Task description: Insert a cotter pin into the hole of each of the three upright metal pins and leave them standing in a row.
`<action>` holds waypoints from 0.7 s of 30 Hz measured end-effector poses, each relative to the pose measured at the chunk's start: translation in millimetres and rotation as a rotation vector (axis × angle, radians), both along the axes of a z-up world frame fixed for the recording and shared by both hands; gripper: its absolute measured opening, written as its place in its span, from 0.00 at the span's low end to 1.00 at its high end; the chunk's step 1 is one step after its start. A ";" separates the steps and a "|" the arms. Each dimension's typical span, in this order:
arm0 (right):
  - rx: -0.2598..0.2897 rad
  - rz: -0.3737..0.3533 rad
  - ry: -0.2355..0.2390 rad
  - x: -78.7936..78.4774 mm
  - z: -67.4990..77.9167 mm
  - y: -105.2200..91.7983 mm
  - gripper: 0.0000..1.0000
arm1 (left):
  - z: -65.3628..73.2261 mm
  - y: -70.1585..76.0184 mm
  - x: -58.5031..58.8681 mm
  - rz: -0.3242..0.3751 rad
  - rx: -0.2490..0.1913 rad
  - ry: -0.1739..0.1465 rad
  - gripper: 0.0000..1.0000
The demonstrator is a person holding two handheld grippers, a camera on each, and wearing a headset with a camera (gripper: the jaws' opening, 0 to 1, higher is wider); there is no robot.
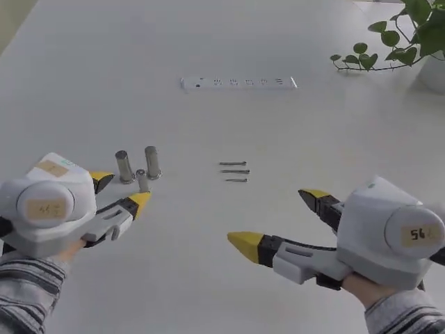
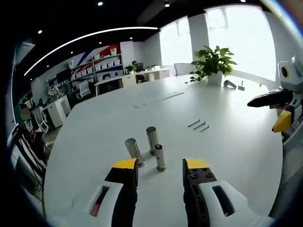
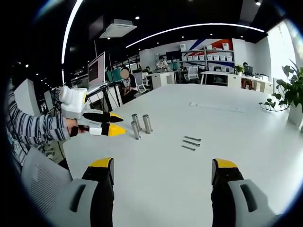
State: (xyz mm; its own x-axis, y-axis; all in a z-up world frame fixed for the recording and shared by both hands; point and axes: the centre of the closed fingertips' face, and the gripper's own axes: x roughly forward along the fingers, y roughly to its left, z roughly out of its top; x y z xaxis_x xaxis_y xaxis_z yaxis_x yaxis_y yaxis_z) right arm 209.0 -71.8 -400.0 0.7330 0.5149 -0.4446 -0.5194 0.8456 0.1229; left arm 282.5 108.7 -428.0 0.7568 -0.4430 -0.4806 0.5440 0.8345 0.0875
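Three short metal pins (image 1: 142,181) (image 2: 151,139) (image 3: 147,123) stand upright in a tight cluster on the white table, left of centre. Three thin cotter pins (image 1: 234,171) (image 2: 199,125) (image 3: 191,142) lie flat in a small stack to their right. My left gripper (image 1: 122,189) (image 2: 161,165) is open, its yellow tips just short of the cluster and the nearest pin in line with the gap between its jaws. My right gripper (image 1: 278,221) (image 3: 162,165) is wide open and holds nothing, nearer to me than the cotter pins. The left gripper (image 3: 111,123) appears beside the pins in the right gripper view.
A white power strip (image 1: 238,83) lies across the table far behind the parts. A potted plant (image 1: 407,35) (image 2: 213,61) stands at the far right corner. The bare white table (image 1: 208,125) stretches between the parts and the strip. A grey chair (image 3: 38,184) sits at the near edge.
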 end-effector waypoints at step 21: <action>0.015 -0.005 0.047 8.3 -10.2 7.9 0.80 | -27.5 -12.8 28.8 -0.027 -0.059 0.052 0.10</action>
State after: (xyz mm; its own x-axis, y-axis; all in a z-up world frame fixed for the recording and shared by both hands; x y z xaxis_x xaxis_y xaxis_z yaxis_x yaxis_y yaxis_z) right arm 217.3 -63.9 -410.3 0.7140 0.5183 -0.4706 -0.5090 0.8459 0.1595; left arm 311.3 95.9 -455.5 0.7189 -0.4914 -0.4917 0.5687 0.8225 0.0094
